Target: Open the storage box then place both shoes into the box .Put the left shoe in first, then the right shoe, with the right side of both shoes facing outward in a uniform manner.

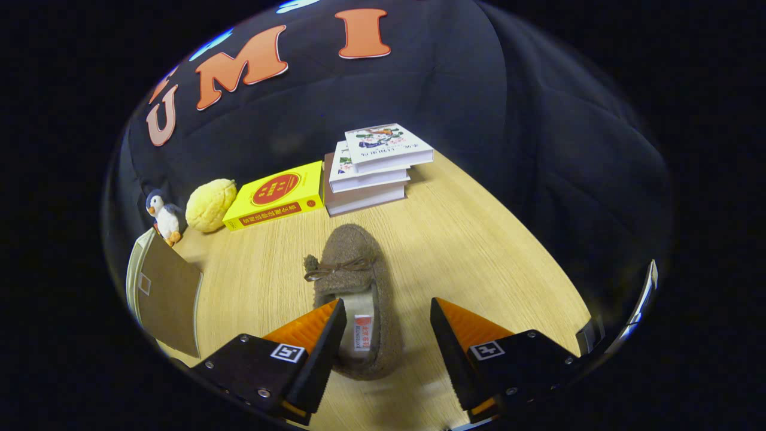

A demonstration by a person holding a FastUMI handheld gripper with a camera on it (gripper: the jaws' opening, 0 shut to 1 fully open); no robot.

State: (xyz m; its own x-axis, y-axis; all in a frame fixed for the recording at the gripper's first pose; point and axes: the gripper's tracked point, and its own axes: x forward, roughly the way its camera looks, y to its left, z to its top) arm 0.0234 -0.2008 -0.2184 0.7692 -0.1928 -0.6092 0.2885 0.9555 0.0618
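Gripper: your gripper (388,311) is spread wide, gripping nothing.
Shoe: the brown slipper (353,281) lies on the table (479,251), heel between your fingers, nearer the left one.
Box: a brown flap (170,299) stands left.

A light wooden table (479,239) carries everything here. Near its middle lies a brown fuzzy slipper (353,281) with a small bow, toe pointing to the far side, heel toward the near edge. The gripper (388,326) hangs over that heel with its fingers spread wide, one above the slipper's opening, the other over bare wood to the right. At the far edge sits a stack of three books (374,170). Just left of it lies a yellow book (275,194), then a yellow plush toy (209,205) and a small penguin toy (163,216). At the near left stands a brown box flap (170,299).
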